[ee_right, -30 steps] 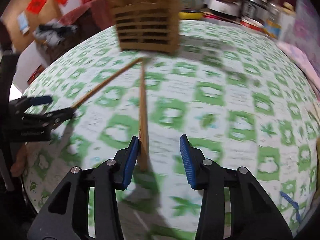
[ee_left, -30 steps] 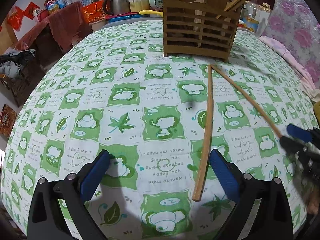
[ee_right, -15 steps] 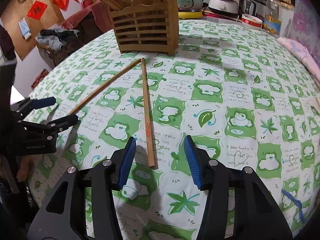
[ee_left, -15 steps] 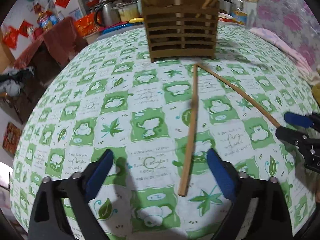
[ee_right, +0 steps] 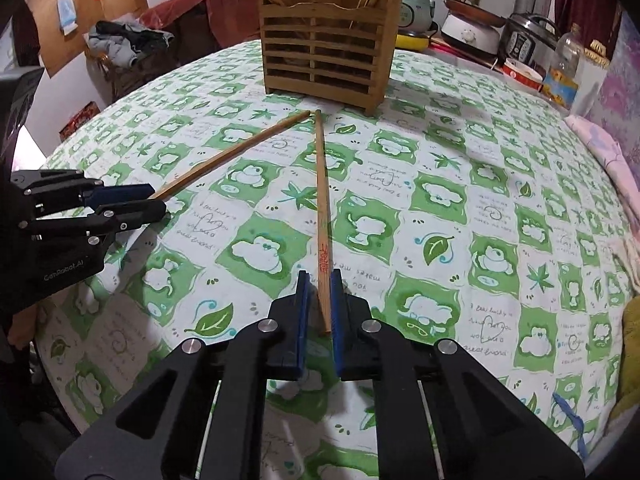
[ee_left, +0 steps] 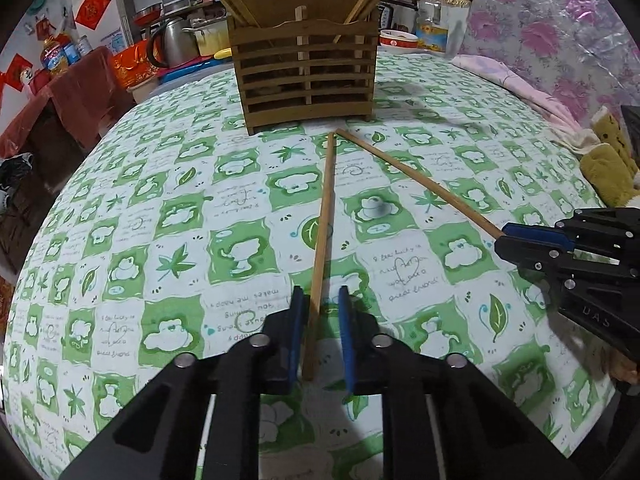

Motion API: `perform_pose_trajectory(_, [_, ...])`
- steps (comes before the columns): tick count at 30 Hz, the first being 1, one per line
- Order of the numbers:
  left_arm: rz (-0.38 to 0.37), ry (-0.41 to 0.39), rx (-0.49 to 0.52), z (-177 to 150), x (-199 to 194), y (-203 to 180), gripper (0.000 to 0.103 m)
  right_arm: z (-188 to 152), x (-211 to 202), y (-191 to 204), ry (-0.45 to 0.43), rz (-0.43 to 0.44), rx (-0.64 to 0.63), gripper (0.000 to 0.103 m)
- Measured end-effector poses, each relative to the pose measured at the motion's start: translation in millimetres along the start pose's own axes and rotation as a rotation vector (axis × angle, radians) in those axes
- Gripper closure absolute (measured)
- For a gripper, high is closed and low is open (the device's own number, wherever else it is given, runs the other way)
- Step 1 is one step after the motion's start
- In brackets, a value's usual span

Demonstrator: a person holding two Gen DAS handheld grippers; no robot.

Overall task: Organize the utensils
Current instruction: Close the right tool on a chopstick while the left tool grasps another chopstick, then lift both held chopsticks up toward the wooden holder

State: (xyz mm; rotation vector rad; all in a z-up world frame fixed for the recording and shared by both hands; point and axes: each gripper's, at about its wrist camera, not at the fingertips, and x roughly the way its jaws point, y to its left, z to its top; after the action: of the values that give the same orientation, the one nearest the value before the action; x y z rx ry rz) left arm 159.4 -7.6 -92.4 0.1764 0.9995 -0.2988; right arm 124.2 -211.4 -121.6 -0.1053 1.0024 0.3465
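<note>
On green cloth (ee_left: 240, 200), two chopsticks (ee_left: 322, 216) (ee_right: 224, 160), one holder (ee_left: 306, 76)

A green-and-white checked tablecloth with bear and leaf prints (ee_left: 168, 216) covered the table. Beyond its far edge stood a steel kettle (ee_left: 170, 42), a clear plastic bottle (ee_left: 430, 12) and a white-and-red bowl (ee_left: 394, 39). A dark-red draped cloth (ee_left: 76, 88) hung at left.

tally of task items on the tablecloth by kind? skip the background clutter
Loose chopsticks on the cloth: 2, left chopstick and right chopstick
Wooden utensil holder: 1
Grippers: 2, left gripper and right gripper
Total: 5
</note>
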Motion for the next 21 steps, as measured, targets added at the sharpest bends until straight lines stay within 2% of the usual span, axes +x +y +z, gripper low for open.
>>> perform_pose_trajectory(4, [-0.005, -0.001, -0.008, 0, 0, 1, 0.096, 0, -2, -1, -0.012, 0.003, 0.011, 0.097])
perform_pose_trajectory(11, [-0.009, -0.011, -0.030, 0, -2, 6, 0.097, -2, -18, -13, -0.092, 0.007, 0.076, 0.097])
perform_pose_trajectory(21, [-0.037, -0.051, -0.117, 4, -18, 21, 0.097, 1, -53, -19, -0.216, -0.020, 0.095, 0.097])
